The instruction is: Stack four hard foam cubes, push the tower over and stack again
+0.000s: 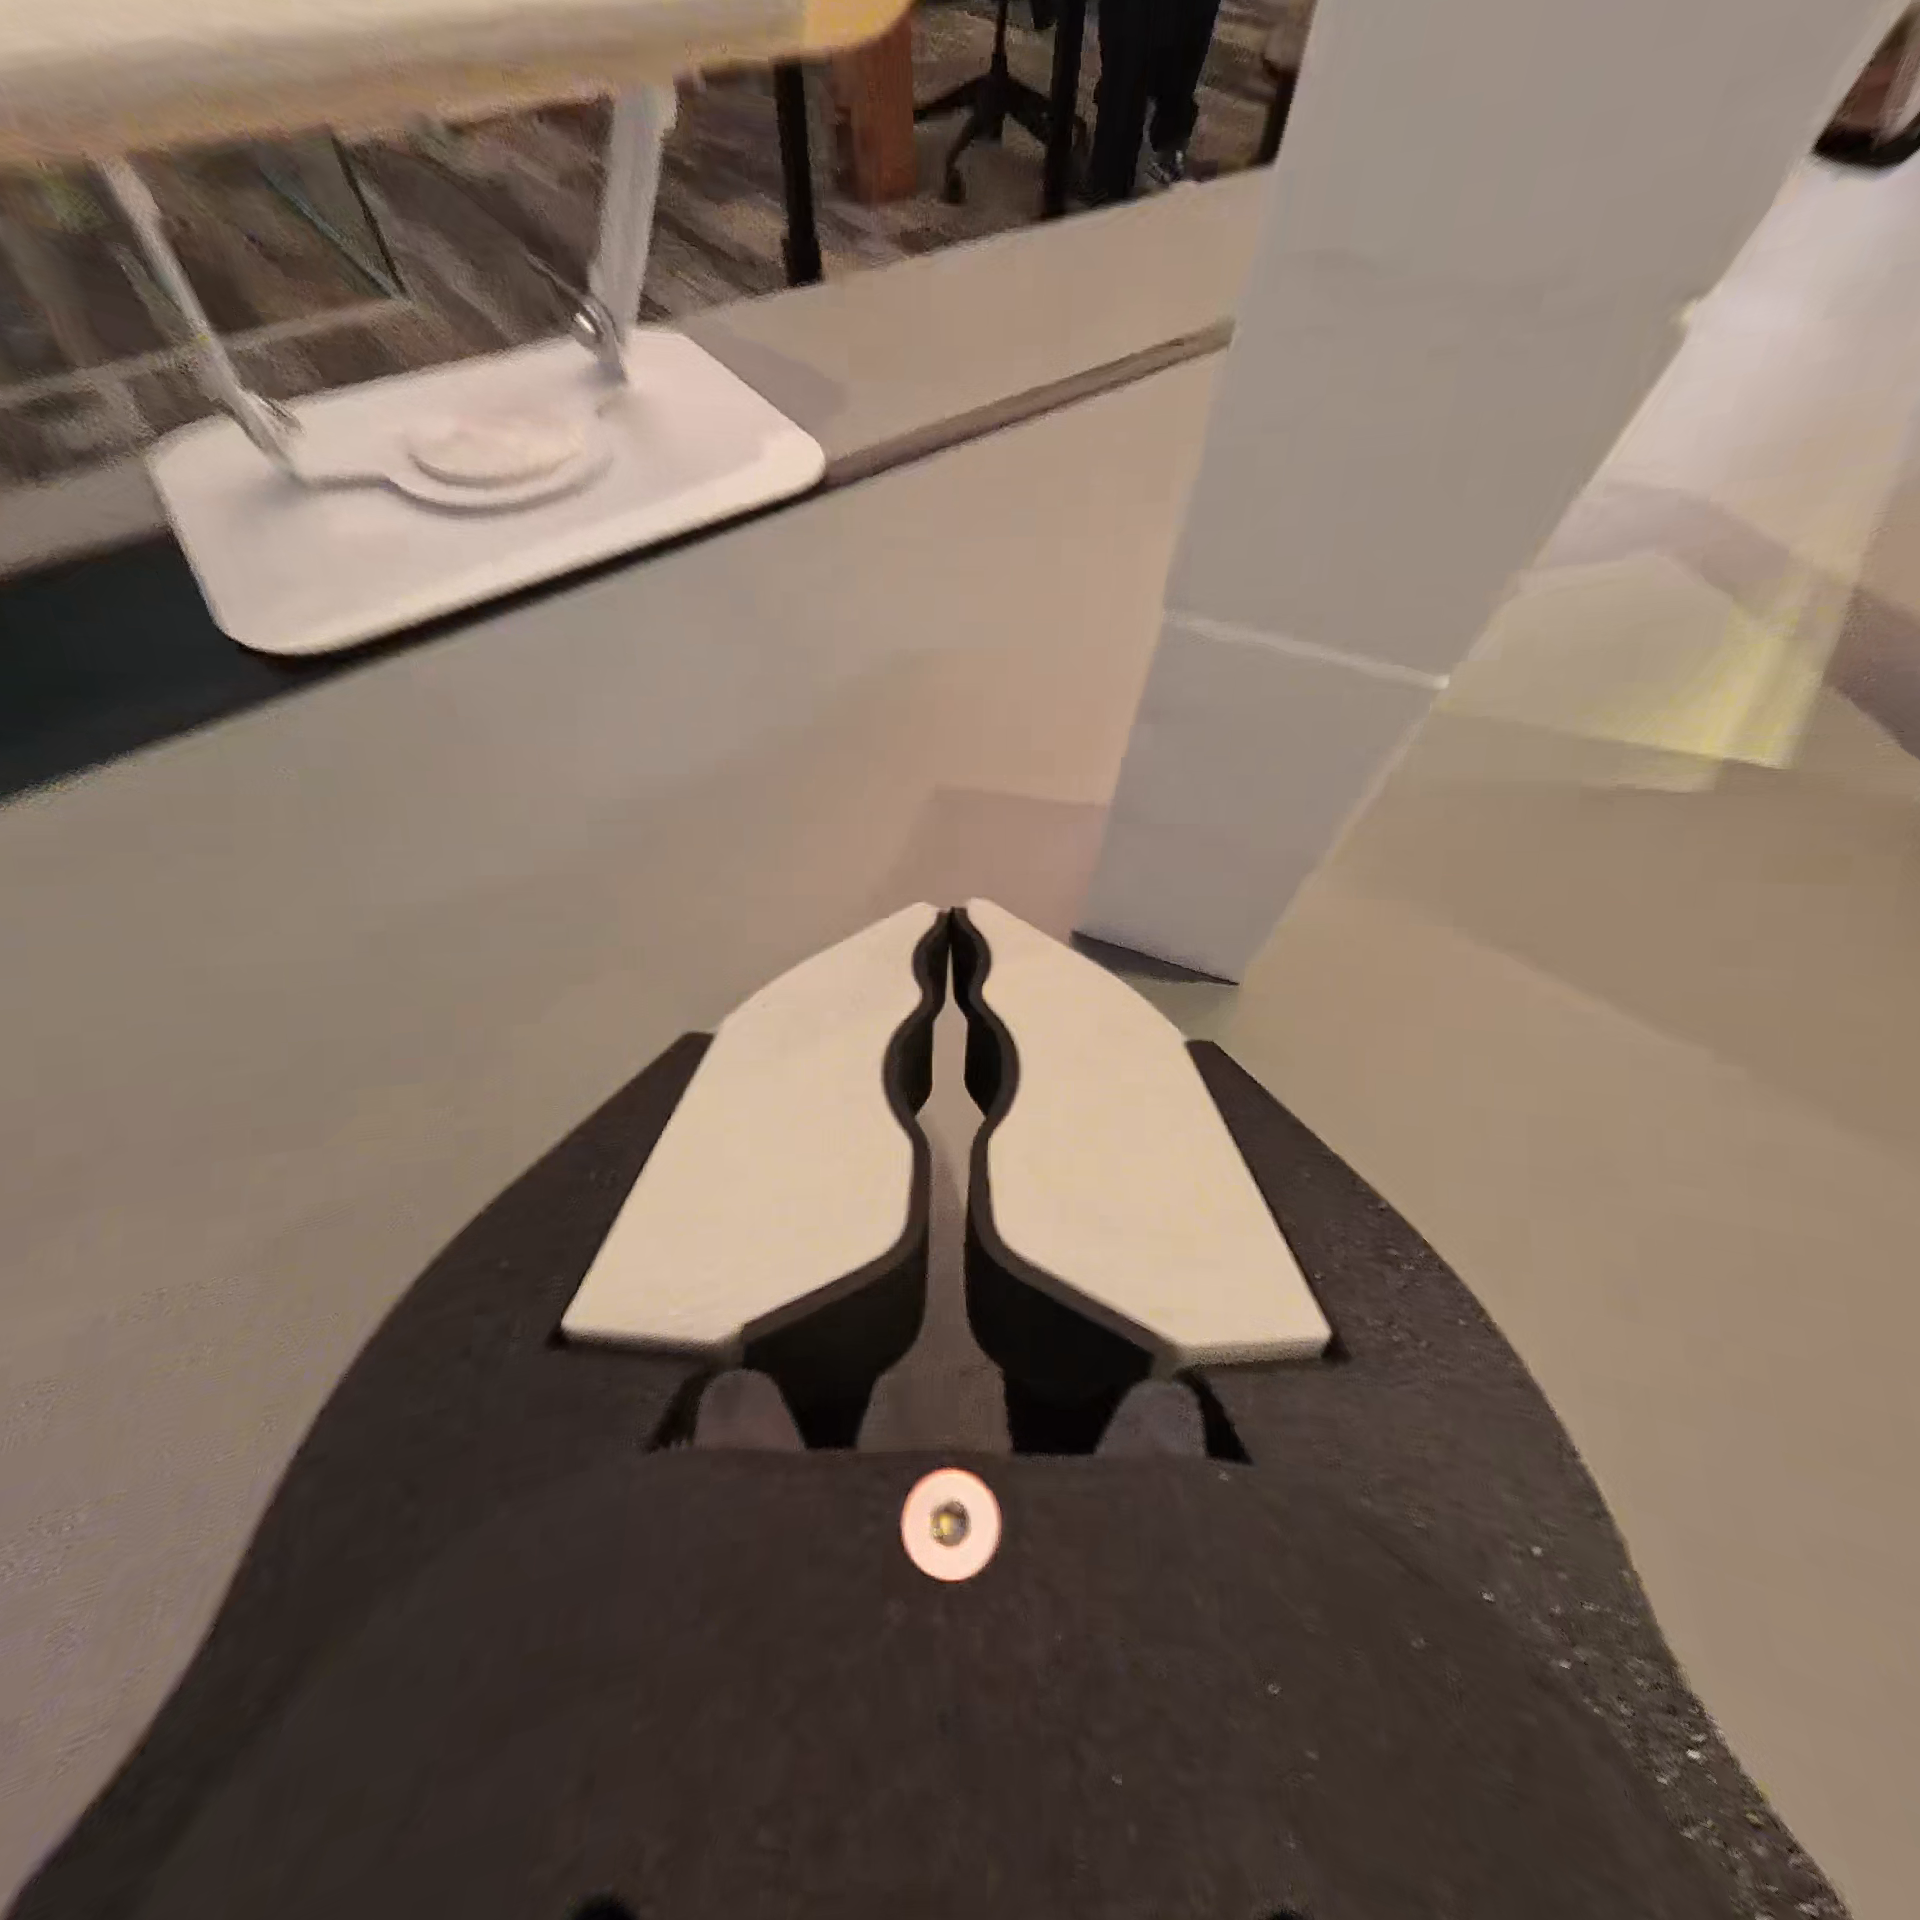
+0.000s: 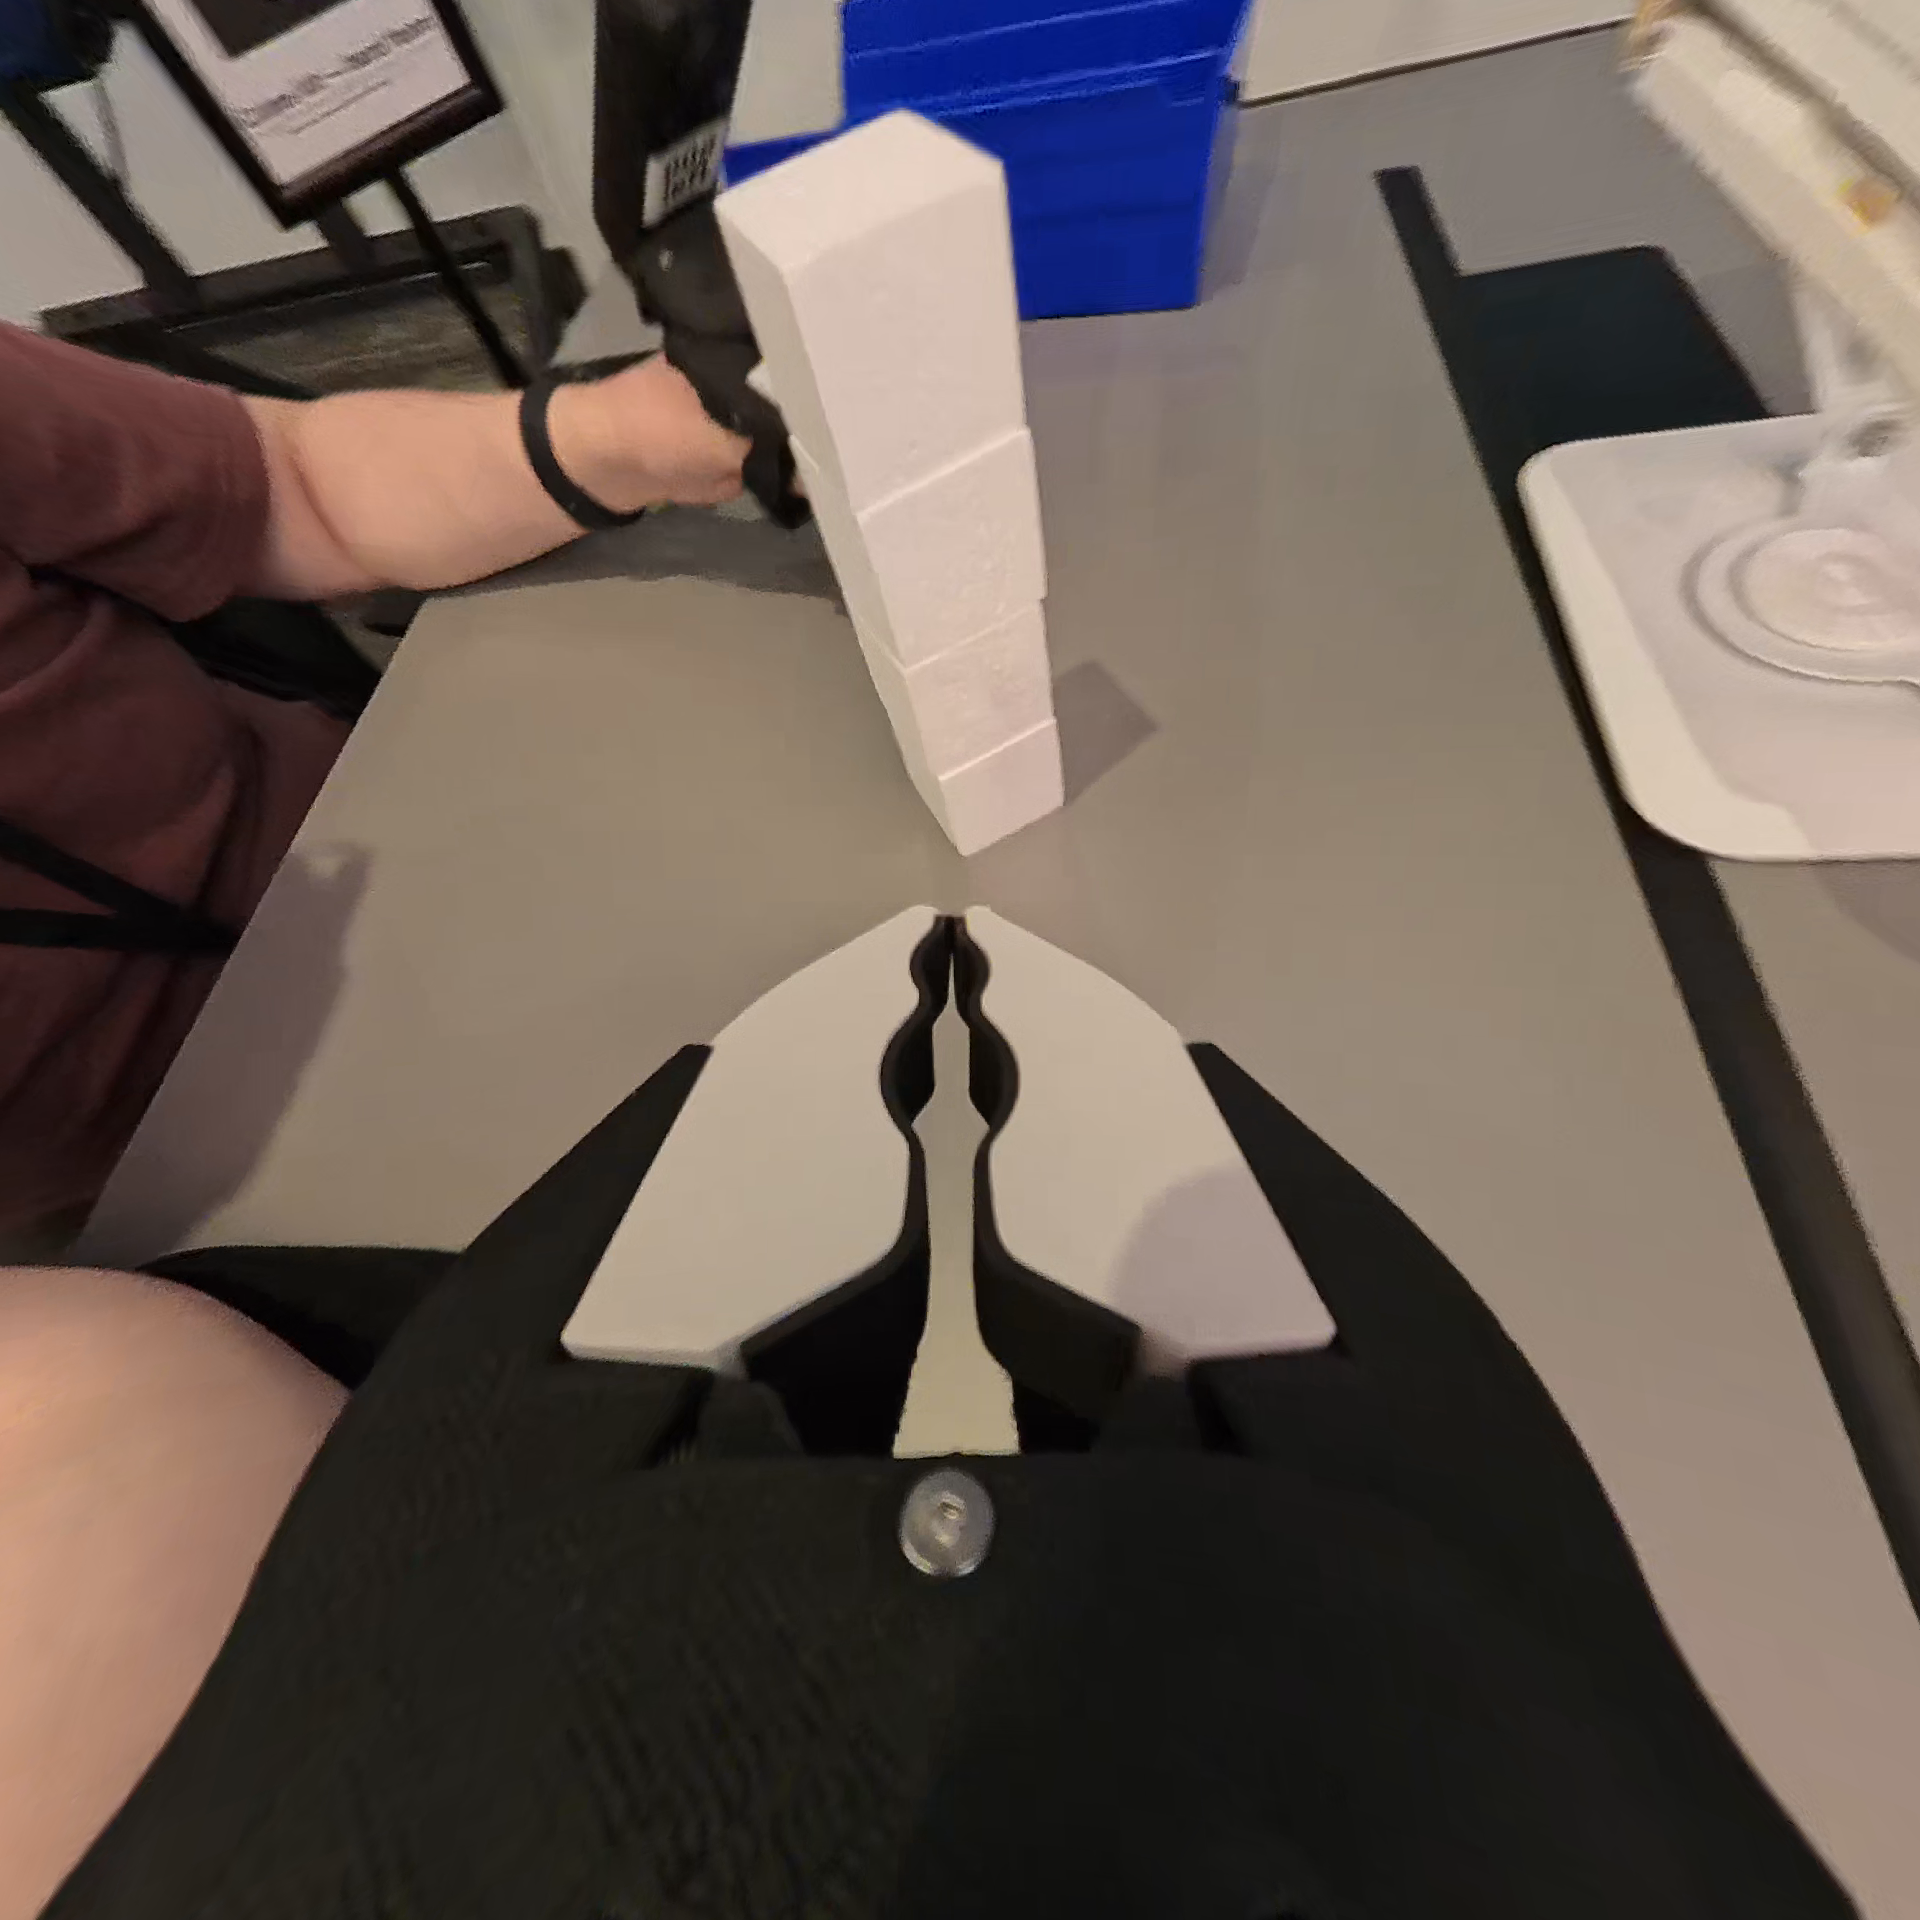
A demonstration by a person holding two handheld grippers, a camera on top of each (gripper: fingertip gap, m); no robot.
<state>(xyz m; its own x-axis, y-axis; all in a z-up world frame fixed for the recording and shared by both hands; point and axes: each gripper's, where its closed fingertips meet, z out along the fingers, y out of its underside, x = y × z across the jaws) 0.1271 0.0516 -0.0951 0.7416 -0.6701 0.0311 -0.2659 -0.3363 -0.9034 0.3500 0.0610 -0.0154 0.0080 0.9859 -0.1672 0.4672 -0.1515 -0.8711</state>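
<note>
Four white foam cubes (image 2: 935, 499) stacked into one tower (image 2: 925, 436) on the grey table (image 2: 623, 831) — first stacking apparently done, seams between the blocks plainly visible in the right wrist view. Tower standing mid-table, ahead of and slightly beyond the right gripper (image 2: 953, 916); seen from the left wrist view as a tall white column (image 1: 1330, 468) just right of the left gripper (image 1: 952, 910). Appears to lean in the right view, though hard to tell real tilt from wide-angle distortion.

Left gripper (image 2: 774, 488) at the tower's left flank, roughly level with the second cube from the top, touching or very nearly — contact not certain. Both claws with tips pressed together, nothing held between them.

Judged stage: the push-over at hand or starting. Remaining: toppling, then gathering four cubes and restacking.

Room for falling: open grey surface to the right of the tower, then a dark strip (image 2: 1558, 520) and a white tray (image 2: 1621, 644) farther right. Blue bin (image 2: 1091, 156) at the far side. Near-left edge of the table close to the person's sleeve (image 2: 104, 520) — cubes rolling that way could drop off. Right gripper low over the near table, free to retreat.
</note>
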